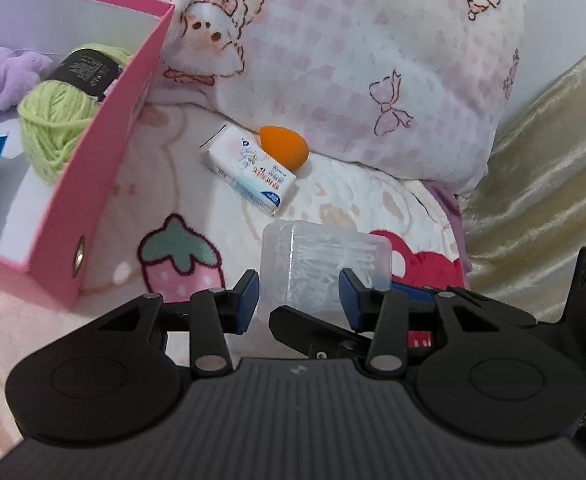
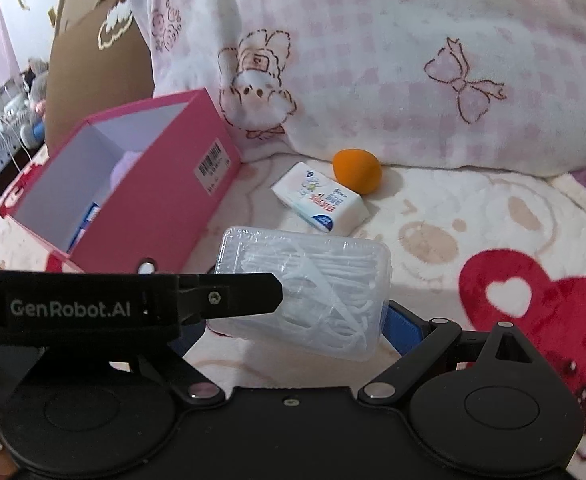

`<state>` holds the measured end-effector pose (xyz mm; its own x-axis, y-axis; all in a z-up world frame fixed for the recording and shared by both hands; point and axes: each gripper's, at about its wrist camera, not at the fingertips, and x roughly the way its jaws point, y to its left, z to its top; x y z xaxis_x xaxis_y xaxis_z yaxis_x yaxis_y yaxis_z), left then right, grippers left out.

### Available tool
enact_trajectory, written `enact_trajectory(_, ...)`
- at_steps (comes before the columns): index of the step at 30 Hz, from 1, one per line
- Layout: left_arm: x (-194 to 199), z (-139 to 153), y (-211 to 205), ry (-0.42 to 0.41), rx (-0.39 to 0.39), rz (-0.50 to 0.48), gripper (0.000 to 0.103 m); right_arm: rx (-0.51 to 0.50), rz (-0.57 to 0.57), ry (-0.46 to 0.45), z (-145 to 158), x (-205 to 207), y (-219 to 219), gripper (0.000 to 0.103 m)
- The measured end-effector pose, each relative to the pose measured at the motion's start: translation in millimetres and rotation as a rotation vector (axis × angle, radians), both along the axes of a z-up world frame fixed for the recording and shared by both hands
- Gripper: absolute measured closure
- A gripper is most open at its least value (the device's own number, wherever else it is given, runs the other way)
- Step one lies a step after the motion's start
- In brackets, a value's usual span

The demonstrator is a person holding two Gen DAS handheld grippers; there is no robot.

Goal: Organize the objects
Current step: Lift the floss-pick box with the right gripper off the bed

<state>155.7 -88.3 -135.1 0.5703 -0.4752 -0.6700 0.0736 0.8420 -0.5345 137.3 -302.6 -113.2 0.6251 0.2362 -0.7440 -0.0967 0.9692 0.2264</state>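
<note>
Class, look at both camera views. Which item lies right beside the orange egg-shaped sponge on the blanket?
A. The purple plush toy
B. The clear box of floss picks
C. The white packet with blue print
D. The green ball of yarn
C. The white packet lies against the orange sponge on the blanket, while the yarn and purple plush toy sit inside the pink box, and the clear floss box is nearer the camera.

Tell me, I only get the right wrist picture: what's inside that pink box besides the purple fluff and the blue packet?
Observer: A ball of green yarn with a black label, just behind the side wall of the pink box.
Operator: And what's past the pillow's right end?
Observer: Shiny gold fabric, right beside the pillow.
</note>
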Motion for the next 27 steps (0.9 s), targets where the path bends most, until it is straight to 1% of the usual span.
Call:
enact_trajectory(1, -1.5, 2.1, 1.9, 0.015, -0.004, -0.004, 0.061, 0.002, 0.0, -0.002, 1.4, -2.9, 1.1, 0.007)
enact_trajectory(4, -8.9, 9.4, 7.3, 0.027, -0.02, -0.009, 0.061, 0.01, -0.002, -0.017, 9.0, -13.1, 4.7, 0.007)
enact_trajectory(7, -18.4, 18.6, 10.7, 0.025, -0.018, -0.011, 0.061, 0.029, -0.002, -0.023, 17.7, -22.2, 7.6, 0.007)
enact_trajectory(11, -30.4, 33.3, 11.1, -0.001, 0.009, -0.026, 0.061, 0.052, -0.004, -0.04, 28.2, -33.4, 11.3, 0.007)
enact_trajectory(14, -39.7, 40.7, 13.2, -0.003, 0.009, -0.035, 0.061, 0.046, -0.007, -0.053, 35.2, -43.8, 17.0, 0.007)
enact_trajectory(17, -47.3, 44.9, 14.8, 0.019, 0.004, -0.05, 0.061, 0.005, -0.007, -0.056, 40.5, -52.5, 26.5, 0.007)
enact_trajectory(20, -52.2, 52.4, 11.6, 0.036, 0.034, -0.069, 0.061, -0.019, -0.001, -0.036, 45.5, -55.2, 32.8, 0.007)
enact_trajectory(24, -55.4, 65.4, 9.6, 0.061, 0.087, -0.091, 0.061, 0.016, -0.019, 0.021, 52.4, -56.4, 35.2, 0.007)
enact_trajectory(27, -60.5, 72.2, 14.4, 0.077, 0.09, -0.101, 0.061, 0.026, -0.034, 0.048, 57.5, -61.8, 41.4, 0.007)
